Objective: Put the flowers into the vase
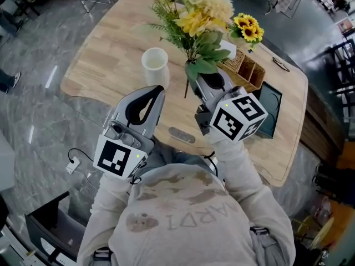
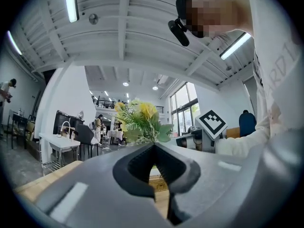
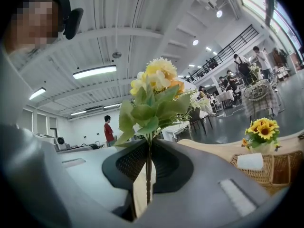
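A bunch of yellow and cream flowers (image 1: 195,13) with green leaves stands upright above the table, its stem pinched in my right gripper (image 1: 193,78), which is shut on it. In the right gripper view the stem runs down between the closed jaws (image 3: 149,145), with the blooms (image 3: 154,87) above them. The white vase (image 1: 155,65) stands on the wooden table (image 1: 105,54), just left of the flowers and a little beyond my left gripper (image 1: 157,89). That gripper is shut on nothing. In its own view the flowers (image 2: 141,121) show past the closed jaws (image 2: 153,147).
A wicker basket (image 1: 248,71) with small sunflowers (image 1: 248,28) sits right of the bouquet; the sunflowers (image 3: 261,129) also appear in the right gripper view. A dark tray (image 1: 272,112) lies at the table's right edge. A small grey object (image 1: 182,134) lies near the front edge.
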Demonstrator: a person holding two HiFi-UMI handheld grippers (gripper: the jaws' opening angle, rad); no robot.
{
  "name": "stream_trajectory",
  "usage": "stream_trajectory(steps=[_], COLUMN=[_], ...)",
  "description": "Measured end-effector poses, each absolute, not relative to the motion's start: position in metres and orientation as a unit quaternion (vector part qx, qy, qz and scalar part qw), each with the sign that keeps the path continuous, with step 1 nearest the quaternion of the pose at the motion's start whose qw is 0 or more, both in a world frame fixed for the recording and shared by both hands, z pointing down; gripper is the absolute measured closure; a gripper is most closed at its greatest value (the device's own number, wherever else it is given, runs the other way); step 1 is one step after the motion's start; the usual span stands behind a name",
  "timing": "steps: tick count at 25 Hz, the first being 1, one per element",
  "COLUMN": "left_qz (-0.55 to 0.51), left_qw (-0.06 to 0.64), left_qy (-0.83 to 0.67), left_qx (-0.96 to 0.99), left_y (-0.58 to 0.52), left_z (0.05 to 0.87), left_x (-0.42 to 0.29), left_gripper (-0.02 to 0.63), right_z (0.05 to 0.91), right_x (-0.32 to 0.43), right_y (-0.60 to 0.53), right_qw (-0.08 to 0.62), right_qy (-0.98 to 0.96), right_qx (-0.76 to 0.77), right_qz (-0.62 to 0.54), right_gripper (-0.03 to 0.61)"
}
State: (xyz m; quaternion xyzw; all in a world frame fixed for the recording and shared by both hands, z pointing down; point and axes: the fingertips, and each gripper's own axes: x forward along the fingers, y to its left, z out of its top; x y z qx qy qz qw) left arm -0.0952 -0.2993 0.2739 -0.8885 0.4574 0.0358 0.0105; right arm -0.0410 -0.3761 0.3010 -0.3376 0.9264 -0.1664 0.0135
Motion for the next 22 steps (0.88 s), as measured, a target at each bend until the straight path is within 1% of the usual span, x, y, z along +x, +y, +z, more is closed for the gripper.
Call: stream_trajectory(steps=[12,22], left_qz=[0.023,0.012], left_qw=[0.014,0.031], left_qy=[0.382,0.297], left_qx=[-0.924,-0.954], left_y=[-0.357,-0.404], left_z=[0.277,0.285], left_x=[-0.156,-0.167], left_gripper=[0.614,0.614], right_z=[0.267,0.266], right_x=[-0.099,-0.129], right_y=[-0.421,-0.442], right_qw=[0.041,0.044], right_qy=[0.910,0.893], right_qx=[-0.397,-0.440], right_qz=[-0.111,-0.079], right_gripper=[0.528,0.528])
